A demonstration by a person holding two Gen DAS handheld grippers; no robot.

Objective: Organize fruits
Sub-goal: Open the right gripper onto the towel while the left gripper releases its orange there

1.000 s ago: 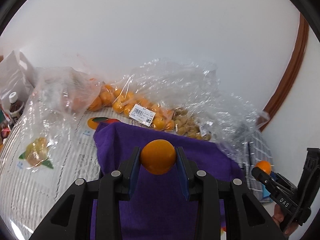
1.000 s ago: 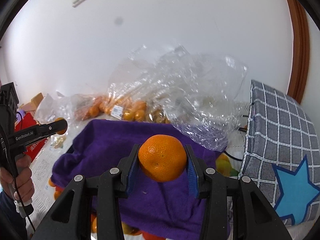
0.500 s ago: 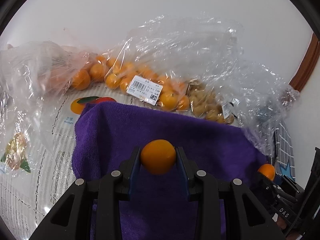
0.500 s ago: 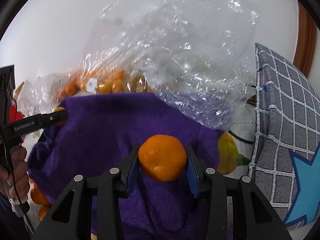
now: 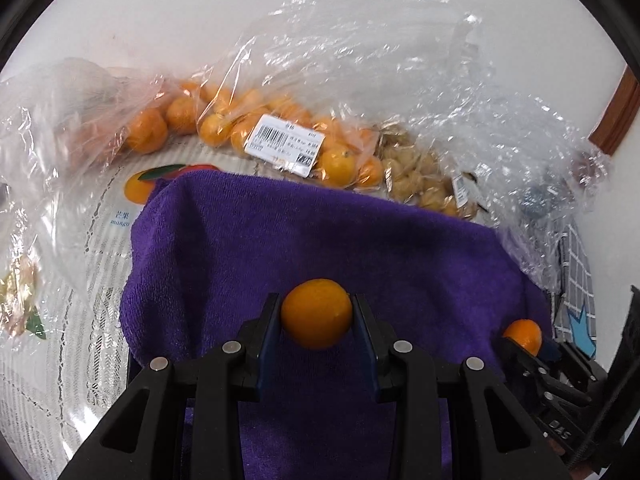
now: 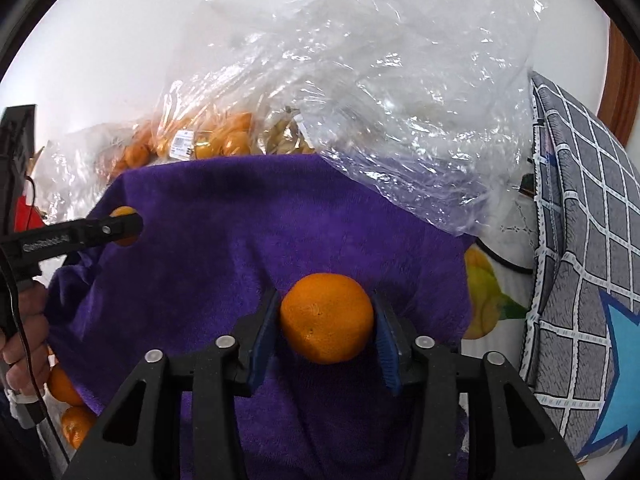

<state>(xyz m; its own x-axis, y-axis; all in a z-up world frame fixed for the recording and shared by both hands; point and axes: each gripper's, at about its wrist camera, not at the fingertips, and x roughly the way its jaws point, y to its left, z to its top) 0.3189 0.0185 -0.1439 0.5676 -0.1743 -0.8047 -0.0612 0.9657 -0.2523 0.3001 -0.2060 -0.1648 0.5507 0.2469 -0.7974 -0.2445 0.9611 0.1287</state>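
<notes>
Left tongs clamped on kumquat, frame centre, above purple towel. Right tongs clamped on mandarin. Step: carrying to towel. Next, likely: lower, release separately.

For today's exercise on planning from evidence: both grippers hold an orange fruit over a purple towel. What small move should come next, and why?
Probably lower the right gripper slightly and set its orange on the purple towel. Both grippers are shut on fruit above the towel, the left gripper holding a smaller orange fruit, so neither can pick more from the bags until one releases.
</notes>
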